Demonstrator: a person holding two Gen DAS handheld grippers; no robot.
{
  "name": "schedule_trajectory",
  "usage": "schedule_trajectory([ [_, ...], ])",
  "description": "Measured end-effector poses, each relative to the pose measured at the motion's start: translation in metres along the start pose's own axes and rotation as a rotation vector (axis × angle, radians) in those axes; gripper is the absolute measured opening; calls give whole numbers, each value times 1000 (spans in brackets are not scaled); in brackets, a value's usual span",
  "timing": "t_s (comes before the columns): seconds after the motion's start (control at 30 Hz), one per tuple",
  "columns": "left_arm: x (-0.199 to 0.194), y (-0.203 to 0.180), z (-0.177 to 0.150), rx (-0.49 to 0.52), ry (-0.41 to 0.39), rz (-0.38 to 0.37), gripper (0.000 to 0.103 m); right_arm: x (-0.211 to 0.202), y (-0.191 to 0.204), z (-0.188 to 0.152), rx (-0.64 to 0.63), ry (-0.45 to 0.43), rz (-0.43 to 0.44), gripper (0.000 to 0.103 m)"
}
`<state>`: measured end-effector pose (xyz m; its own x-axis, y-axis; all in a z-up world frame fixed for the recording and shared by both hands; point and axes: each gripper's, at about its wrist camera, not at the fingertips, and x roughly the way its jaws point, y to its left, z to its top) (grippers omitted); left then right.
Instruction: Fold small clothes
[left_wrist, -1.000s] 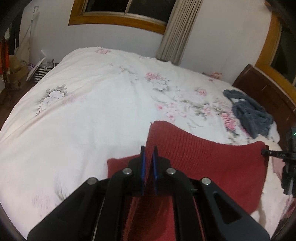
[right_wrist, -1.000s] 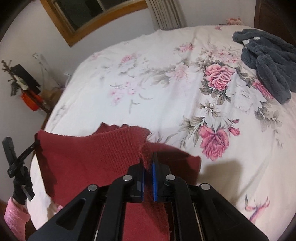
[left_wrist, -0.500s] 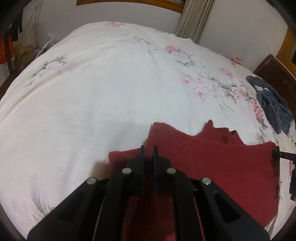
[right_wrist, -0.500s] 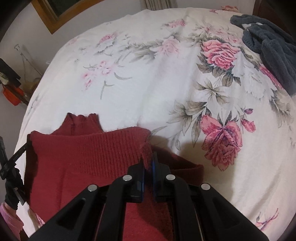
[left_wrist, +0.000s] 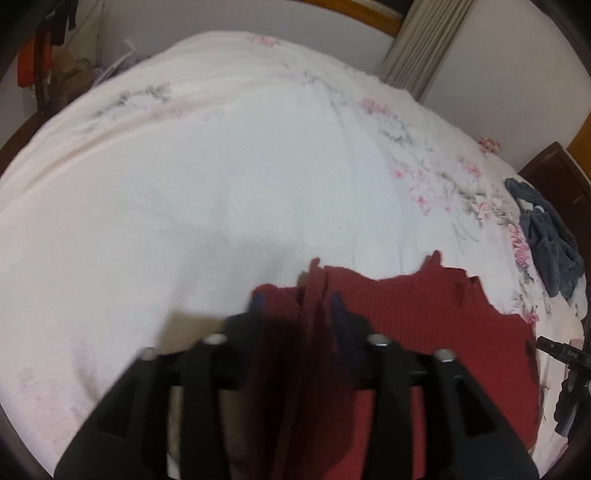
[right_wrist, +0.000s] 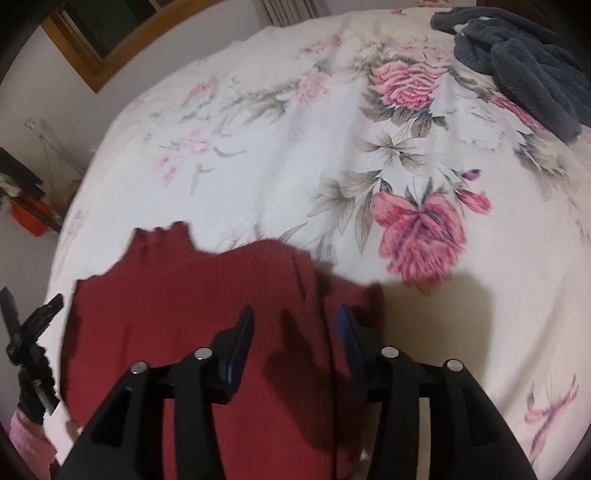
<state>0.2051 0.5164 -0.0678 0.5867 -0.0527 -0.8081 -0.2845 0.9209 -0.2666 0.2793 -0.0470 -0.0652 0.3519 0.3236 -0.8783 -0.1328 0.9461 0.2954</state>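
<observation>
Red ribbed knit, a small sweater (right_wrist: 192, 314), lies spread on the floral bedsheet (right_wrist: 332, 147) directly under both grippers. The right gripper (right_wrist: 295, 332) has its jaws spread wide over the sweater's folded edge, gripping nothing. The left gripper (left_wrist: 295, 306) is likewise spread, a raised ridge of the fabric standing between its blue-padded fingers (left_wrist: 338, 306). A grey garment (right_wrist: 524, 62) sits well ahead, to the right.

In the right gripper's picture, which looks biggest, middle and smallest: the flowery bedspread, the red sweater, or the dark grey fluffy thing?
1. Flowery bedspread, it fills most of the view.
2. Red sweater.
3. Dark grey fluffy garment, but it lies farther away and is cut off at the edge, so its real size is unsure.
</observation>
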Motion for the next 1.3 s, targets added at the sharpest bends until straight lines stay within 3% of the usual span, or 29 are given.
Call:
schedule_trajectory([
  [0.17,-36,-19,-26,90,14,-35,69,-34,0,-38,-35,16,29,60],
  [0.37,-56,-42,-77,112,83,-144,77,-40,-14,-92,7,98,63,62],
  [0.43,-54,-48,-93,117,110,-157,77,-39,-20,-108,29,119,88,57],
  [0.5,-49,-55,-105,137,127,-150,77,-37,-21,-119,32,142,115,35],
  [0.6,-41,-56,-114,135,150,-144,77,-40,-17,-128,16,155,130,11],
  [0.7,-34,-51,-119,119,160,-132,77,-44,-21,-132,21,149,87,8],
  [1.17,-21,-40,-128,90,169,-132,76,-18,-34,-150,54,190,64,7],
  [1.27,-25,-45,-124,76,181,-119,76,-27,-34,-144,85,181,95,18],
  [1.3,-29,-47,-121,63,182,-126,76,-35,-33,-140,87,165,98,32],
])
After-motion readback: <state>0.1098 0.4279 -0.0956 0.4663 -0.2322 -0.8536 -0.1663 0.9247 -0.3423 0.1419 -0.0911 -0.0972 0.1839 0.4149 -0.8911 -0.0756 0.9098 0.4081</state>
